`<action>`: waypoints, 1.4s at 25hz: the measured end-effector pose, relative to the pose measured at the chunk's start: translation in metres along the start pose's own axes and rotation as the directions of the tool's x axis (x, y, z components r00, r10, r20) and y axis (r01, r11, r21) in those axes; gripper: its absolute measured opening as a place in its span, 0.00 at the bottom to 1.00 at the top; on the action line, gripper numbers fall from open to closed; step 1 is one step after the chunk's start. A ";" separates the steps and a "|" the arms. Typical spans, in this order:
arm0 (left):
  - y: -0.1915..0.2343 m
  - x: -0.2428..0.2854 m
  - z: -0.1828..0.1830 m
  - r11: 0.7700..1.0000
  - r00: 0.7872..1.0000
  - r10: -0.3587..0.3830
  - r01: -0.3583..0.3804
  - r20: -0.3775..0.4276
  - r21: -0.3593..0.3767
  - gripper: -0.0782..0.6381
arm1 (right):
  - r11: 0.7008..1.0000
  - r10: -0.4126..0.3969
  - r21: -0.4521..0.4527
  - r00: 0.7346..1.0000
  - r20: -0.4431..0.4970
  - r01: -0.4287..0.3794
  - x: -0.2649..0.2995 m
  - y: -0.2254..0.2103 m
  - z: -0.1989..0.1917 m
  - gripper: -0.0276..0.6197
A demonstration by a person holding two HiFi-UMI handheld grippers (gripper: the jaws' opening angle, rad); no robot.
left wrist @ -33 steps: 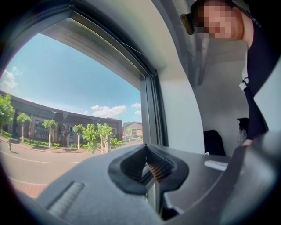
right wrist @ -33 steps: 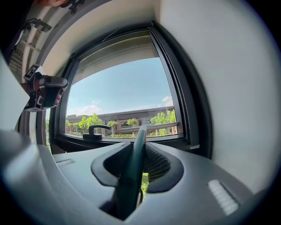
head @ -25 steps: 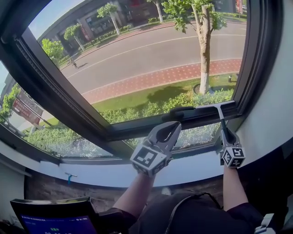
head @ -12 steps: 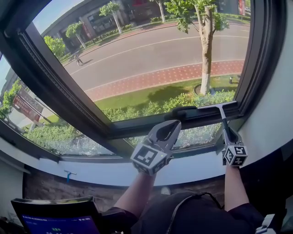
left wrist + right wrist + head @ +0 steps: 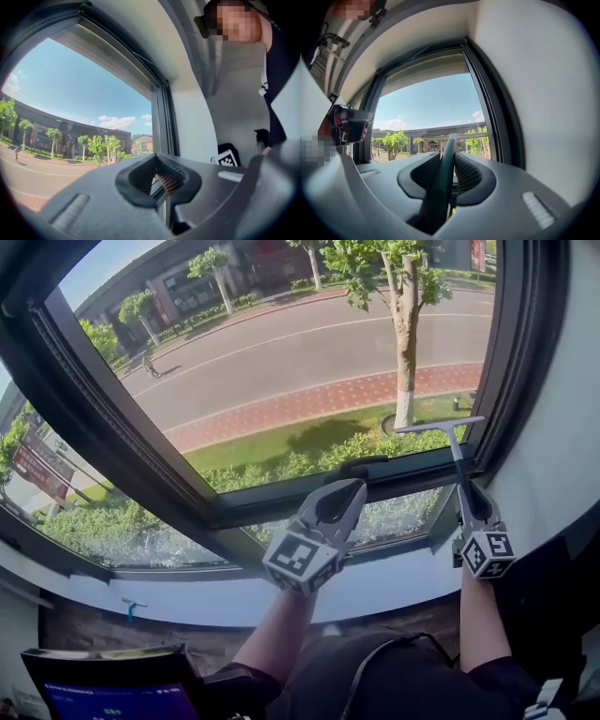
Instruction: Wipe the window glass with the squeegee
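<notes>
Firmly clenched, my right tongs (image 5: 449,161) hold the squeegee (image 5: 441,425) by its handle. The blade is up at the glass (image 5: 309,362), low in the pane's right corner, just above the frame (image 5: 262,502). My left tongs (image 5: 339,502) are closed on nothing, near the frame. I judge a wiping stroke in hand; the next move needs even blade contact across the pane.

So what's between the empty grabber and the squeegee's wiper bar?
In the head view, the dark window handle on the frame sits between the left gripper and the bar of the squeegee, which the right gripper holds.
</notes>
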State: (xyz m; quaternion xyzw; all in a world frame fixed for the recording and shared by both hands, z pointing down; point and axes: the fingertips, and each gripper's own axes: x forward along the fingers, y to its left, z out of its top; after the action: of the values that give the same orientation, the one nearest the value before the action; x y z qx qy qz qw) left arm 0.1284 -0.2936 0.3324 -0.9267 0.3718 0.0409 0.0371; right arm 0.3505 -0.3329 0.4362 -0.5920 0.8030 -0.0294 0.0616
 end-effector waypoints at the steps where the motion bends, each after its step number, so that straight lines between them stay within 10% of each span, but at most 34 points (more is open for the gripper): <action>1: -0.001 0.001 0.001 1.000 1.000 -0.003 0.003 0.007 0.001 0.11 | 1.000 0.006 -0.007 0.999 0.038 -0.006 -0.001 0.004 0.017 0.20; 10: 0.002 0.001 0.014 1.000 0.998 -0.018 0.017 0.059 0.019 0.11 | 0.994 0.094 -0.076 0.938 0.334 -0.073 0.009 0.052 0.167 0.20; 35: 0.050 -0.072 0.076 0.990 0.992 0.052 -0.066 0.112 0.128 0.11 | 0.970 0.238 -0.189 0.754 0.612 -0.153 0.100 0.197 0.343 0.20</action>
State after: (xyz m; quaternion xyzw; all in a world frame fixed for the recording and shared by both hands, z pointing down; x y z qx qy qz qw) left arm 0.0382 -0.2733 0.2627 -0.9073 0.3983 0.0676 0.1171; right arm 0.1807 -0.3615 0.0665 -0.4830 0.7935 0.2284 0.2915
